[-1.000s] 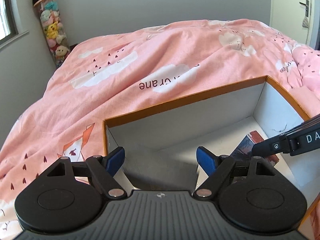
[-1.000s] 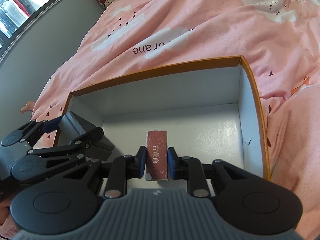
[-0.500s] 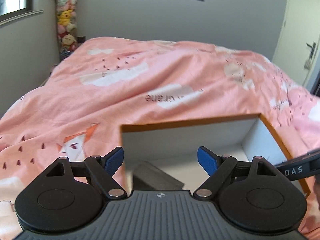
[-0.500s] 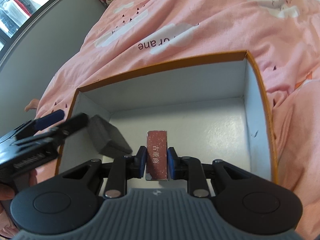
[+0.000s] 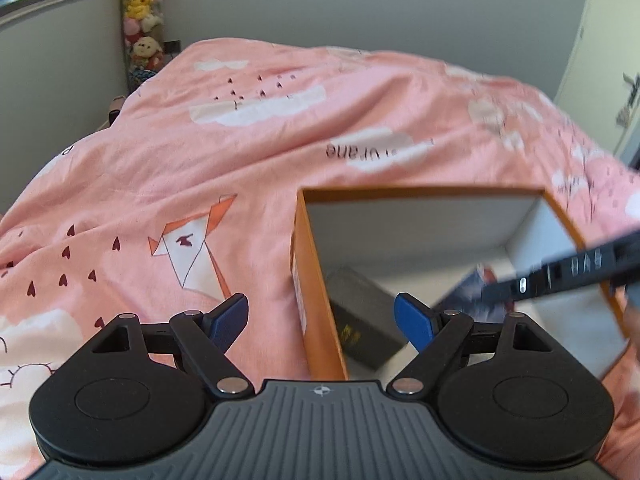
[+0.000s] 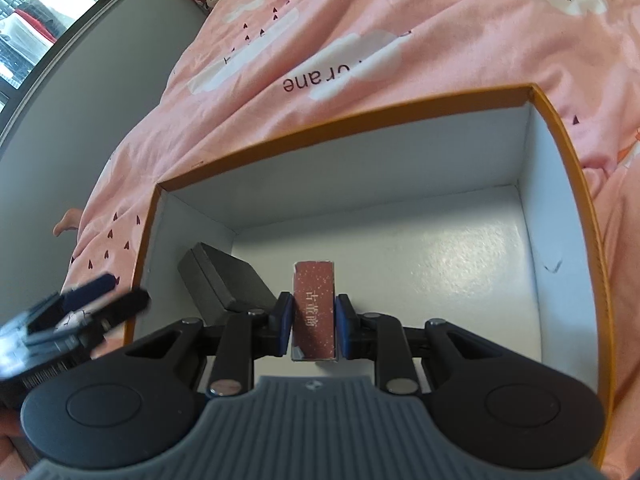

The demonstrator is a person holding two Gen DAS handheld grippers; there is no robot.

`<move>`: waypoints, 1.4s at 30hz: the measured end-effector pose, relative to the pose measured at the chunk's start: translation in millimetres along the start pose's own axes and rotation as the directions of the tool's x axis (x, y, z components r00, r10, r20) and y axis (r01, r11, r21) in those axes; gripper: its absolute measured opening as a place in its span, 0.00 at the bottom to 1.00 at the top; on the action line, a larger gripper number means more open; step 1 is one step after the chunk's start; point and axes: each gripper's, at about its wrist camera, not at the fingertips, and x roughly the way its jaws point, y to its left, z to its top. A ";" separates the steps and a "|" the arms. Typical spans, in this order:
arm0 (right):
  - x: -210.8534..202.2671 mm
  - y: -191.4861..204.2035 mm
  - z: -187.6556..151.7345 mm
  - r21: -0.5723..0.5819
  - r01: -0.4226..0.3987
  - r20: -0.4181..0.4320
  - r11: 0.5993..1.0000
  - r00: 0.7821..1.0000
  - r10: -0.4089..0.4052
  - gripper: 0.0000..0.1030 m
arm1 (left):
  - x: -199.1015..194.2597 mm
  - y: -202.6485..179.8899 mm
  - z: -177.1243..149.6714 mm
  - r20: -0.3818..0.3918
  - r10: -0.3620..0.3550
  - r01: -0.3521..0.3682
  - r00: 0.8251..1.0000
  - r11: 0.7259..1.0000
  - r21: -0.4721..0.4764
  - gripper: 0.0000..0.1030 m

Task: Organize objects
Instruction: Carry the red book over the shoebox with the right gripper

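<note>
pink bedspread (image 6: 360,20) soft matt cloth. orange box (image 6: 568,152) cardboard, white inside with slight sheen. grey box (image 6: 224,280) matt. red packet (image 6: 314,312) glossy, speckled. gripper pads (image 5: 412,320) blue plastic.

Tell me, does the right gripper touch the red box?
Touching. The right wrist view shows the right gripper with both blue pads pressed against the sides of the red box.

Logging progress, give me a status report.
Left gripper open, empty, at the orange box wall. Right gripper shut on red packet over box floor. Dark grey box inside, left, clear.
</note>
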 end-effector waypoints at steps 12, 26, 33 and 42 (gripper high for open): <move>2.7 5.1 2.5 -0.050 0.006 -0.004 0.999 1.000 -0.006 0.23 | 37.2 -7.9 4.8 -0.074 0.057 -0.053 0.996 0.997 0.065 0.91; 5.1 1.8 13.8 -0.084 0.055 0.039 0.995 0.998 -0.052 0.23 | 73.1 -32.4 34.3 -0.070 0.127 -0.115 0.990 0.982 0.152 0.87; 5.9 -2.5 19.0 -0.076 0.065 0.047 0.995 0.997 -0.062 0.23 | 60.7 -26.3 34.4 -0.029 0.107 -0.102 0.994 0.986 0.128 0.87; 15.8 3.5 36.3 -0.106 0.073 0.060 0.992 0.996 -0.067 0.24 | 33.8 -1.2 31.8 0.003 0.019 -0.019 1.000 1.000 -0.021 0.87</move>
